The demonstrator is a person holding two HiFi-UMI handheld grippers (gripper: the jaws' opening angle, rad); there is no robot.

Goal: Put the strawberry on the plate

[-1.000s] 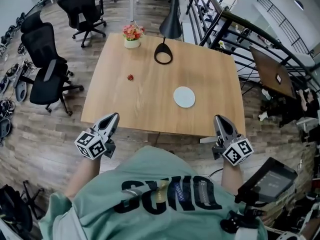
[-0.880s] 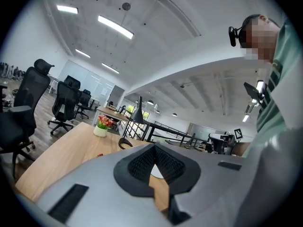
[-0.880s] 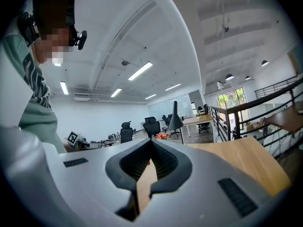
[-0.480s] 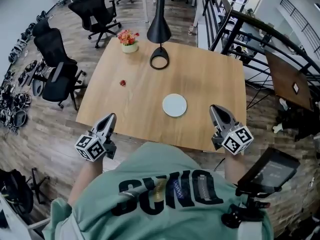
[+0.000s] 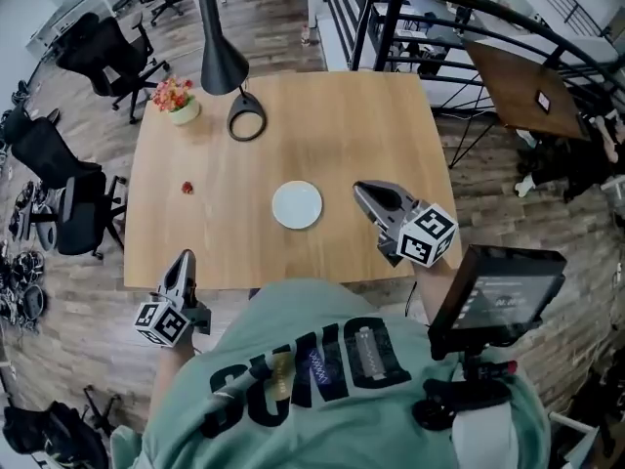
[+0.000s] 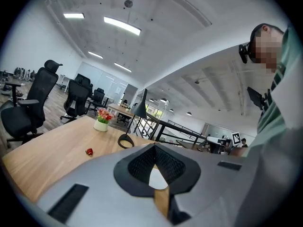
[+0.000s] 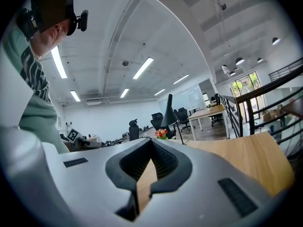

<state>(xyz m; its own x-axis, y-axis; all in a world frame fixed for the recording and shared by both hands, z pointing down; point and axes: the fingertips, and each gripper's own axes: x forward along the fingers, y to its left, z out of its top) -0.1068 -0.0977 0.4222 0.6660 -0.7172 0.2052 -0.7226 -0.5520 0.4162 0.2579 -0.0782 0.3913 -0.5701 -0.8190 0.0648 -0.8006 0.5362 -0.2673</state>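
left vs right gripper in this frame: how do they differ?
Place: the right gripper is over the table, close beside the plate; the left gripper sits at the table's near edge, on the side of the strawberry. Aim: the right points leftward, roughly toward the plate; the left points straight up the table. Shared: both have fingers shut and hold nothing.

Open-plan office: several black swivel chairs (image 5: pixel 73 213), further pale wooden desks (image 7: pixel 208 111) beyond, a large desk (image 5: pixel 322 125) carrying a black lamp (image 5: pixel 223 62), long strip ceiling lights (image 6: pixel 122 25), plank flooring (image 5: pixel 78 301), black metal railing (image 5: pixel 391 13).
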